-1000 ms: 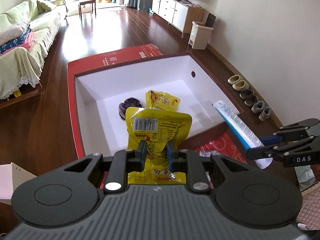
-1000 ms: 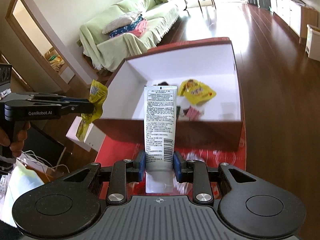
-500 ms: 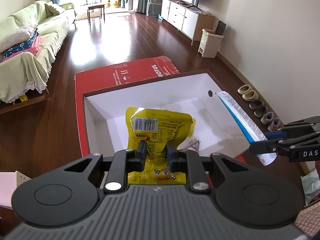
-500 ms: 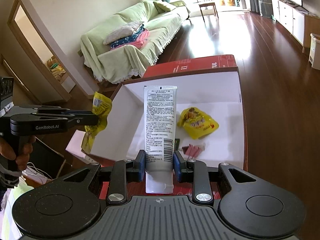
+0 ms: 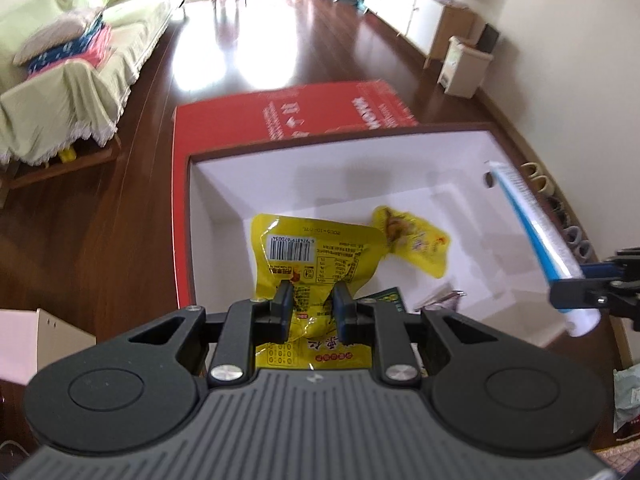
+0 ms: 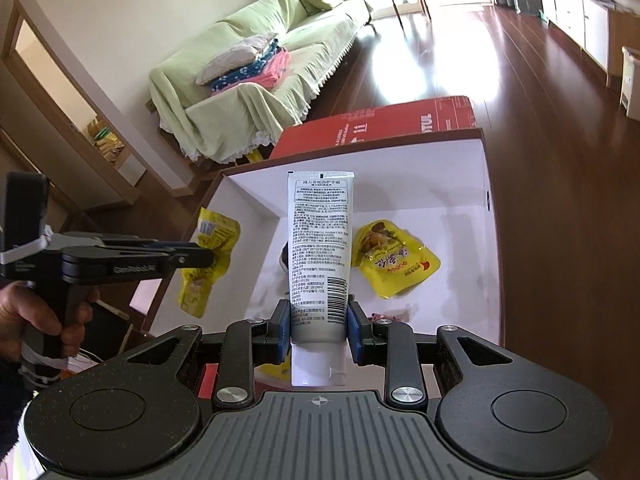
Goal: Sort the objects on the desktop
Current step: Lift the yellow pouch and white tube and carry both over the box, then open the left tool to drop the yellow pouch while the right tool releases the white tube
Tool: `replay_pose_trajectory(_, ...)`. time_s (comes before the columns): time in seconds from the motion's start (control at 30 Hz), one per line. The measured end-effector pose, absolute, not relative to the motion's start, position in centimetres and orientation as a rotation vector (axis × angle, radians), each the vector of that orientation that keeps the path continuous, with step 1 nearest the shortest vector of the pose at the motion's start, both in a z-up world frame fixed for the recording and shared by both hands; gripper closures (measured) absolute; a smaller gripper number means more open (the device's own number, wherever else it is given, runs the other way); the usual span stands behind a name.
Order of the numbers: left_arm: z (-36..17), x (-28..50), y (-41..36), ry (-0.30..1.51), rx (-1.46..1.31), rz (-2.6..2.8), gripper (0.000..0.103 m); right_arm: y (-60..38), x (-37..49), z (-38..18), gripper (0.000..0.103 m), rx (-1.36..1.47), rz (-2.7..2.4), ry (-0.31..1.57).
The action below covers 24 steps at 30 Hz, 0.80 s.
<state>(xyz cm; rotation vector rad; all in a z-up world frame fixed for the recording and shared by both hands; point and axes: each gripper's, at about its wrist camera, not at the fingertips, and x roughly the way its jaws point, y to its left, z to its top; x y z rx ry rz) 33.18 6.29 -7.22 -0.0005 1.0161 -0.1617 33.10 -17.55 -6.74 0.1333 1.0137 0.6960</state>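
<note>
The left gripper (image 5: 308,304) has its jaws clamped on a yellow snack pouch (image 5: 312,252), barcode side up, which sticks out ahead of the jaws over the near left part of an open box (image 5: 224,184) with a white inside and red outer flaps. The right gripper (image 6: 319,320) has its blue-padded jaws clamped on the lower end of a white tube (image 6: 320,248) printed with small black text and a barcode; the tube stands straight out ahead of the jaws, its crimped end reaching over the middle of the box, its cap end poking back behind the pads. From the left gripper's camera the same tube shows a blue side and hangs to the right of the jaws, above the box's right wall. On the box floor, ahead and to the right of both sets of jaws, lies a second yellow pouch (image 6: 392,260), face up. Closer in, just right of the right jaws, sit some small pinkish pieces (image 6: 390,315), too small to identify, and a dark item peeks out from behind the tube on its left. A person's hand (image 6: 36,320) grips the handle of the left gripper, off to the left of the right jaws. The box sits on a dark wooden floor (image 6: 540,120), with a green-covered sofa (image 6: 256,80) well beyond it.
</note>
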Motion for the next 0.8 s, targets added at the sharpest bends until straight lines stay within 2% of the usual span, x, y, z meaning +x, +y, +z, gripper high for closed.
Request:
replay_pose_trajectory(0.4, -12.7, 37.1, 6.7, 1.134, -0.002, -0.065, 0.086, -15.6, 36.8, -9.6, 0.075, 0.14, 0.659, 1.088)
replay_pose_trajectory(0.8, -12.8, 37.6, 6.5, 1.147, -0.005, -0.099, 0.08, -12.2, 40.0, -12.4, 0.075, 0.044, 0.686, 1.157)
